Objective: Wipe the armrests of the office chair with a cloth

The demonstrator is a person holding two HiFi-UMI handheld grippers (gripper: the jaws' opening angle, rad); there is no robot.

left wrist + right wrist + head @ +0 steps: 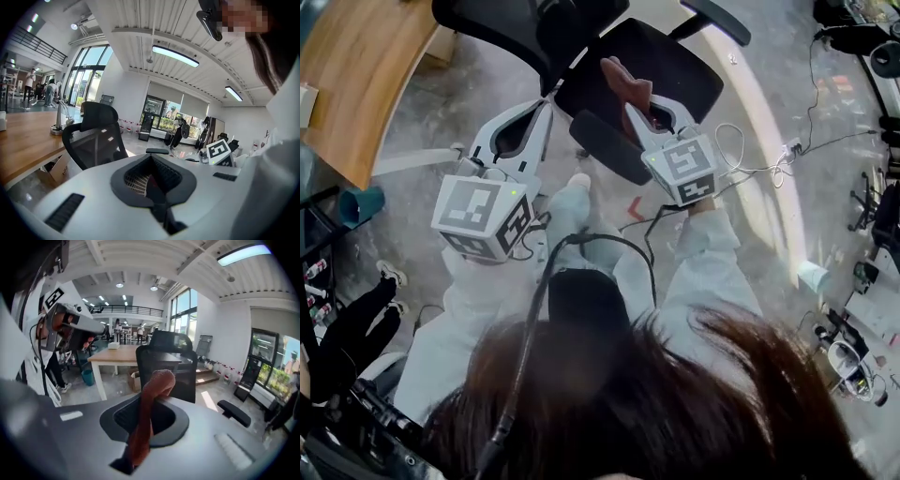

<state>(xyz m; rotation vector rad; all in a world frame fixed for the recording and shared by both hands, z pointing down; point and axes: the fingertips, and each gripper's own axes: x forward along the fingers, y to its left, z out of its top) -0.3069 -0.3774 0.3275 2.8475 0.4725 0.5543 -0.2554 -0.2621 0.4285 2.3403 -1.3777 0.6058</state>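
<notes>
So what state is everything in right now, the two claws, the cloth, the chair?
Cloth: clamped at one end, free end curling over.
Right claw: shut on it.
Left claw: shut, empty.
Office chair: upright, seat empty.

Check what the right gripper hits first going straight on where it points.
Likely the chair's backrest, dead ahead of the right gripper past its cloth; armrest sits off right. Depth unclear.
</notes>
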